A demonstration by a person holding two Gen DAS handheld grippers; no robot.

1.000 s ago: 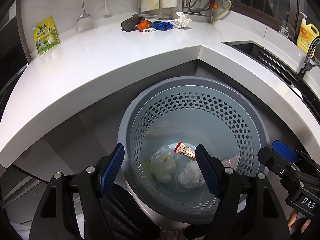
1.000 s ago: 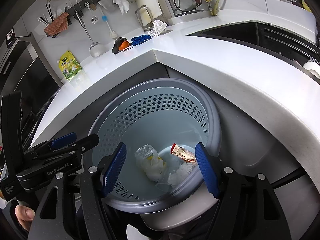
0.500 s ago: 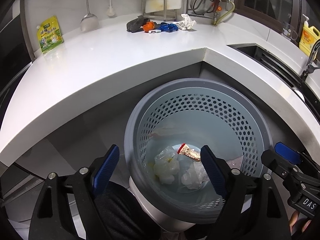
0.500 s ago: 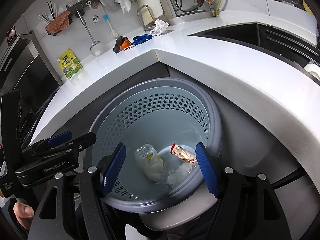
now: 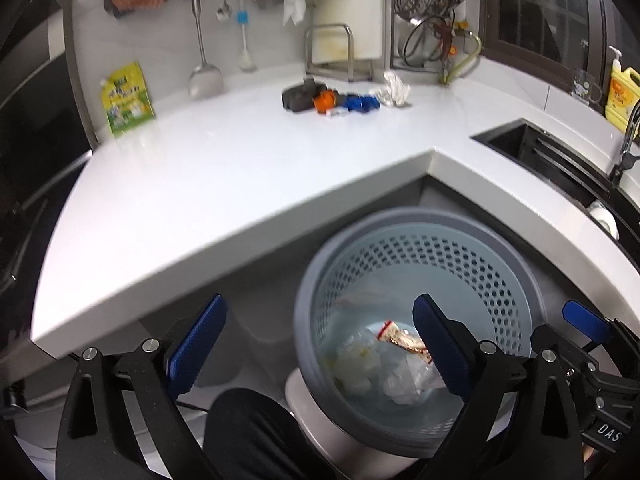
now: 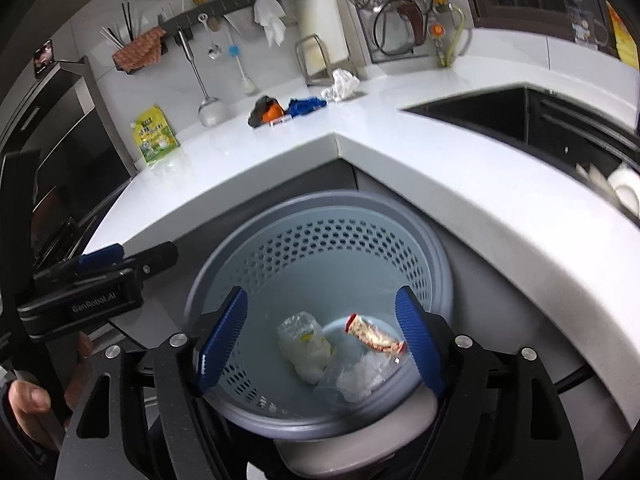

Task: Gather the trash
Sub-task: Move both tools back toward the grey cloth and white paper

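Note:
A grey perforated trash bin (image 5: 520,264) (image 6: 440,248) stands below the corner of the white counter. Inside lie crumpled clear plastic (image 5: 360,364) (image 6: 304,344) and a red-and-gold wrapper (image 5: 404,340) (image 6: 374,336). My left gripper (image 5: 320,344) hangs above the bin's left rim, jaws still opening, nothing between them. My right gripper (image 6: 320,340) is over the bin's mouth, jaws opening too, empty. On the counter's far side lie a crumpled white tissue (image 5: 394,90) (image 6: 342,84), blue scraps (image 5: 362,103) (image 6: 306,105) and an orange and dark piece (image 5: 310,98) (image 6: 267,111).
A green-yellow pouch (image 5: 126,98) (image 6: 155,136) leans on the wall at left. Utensils hang from a rail (image 6: 224,4). A dark sink (image 5: 532,152) (image 6: 500,116) lies to the right, with a yellow soap bottle (image 5: 620,92) behind it. A hand (image 6: 28,398) holds the left gripper's handle.
Both grippers rose and tilted up, so the bin sits lower in view and more counter shows. The left jaws spread clearly wider; the right jaws spread slightly.

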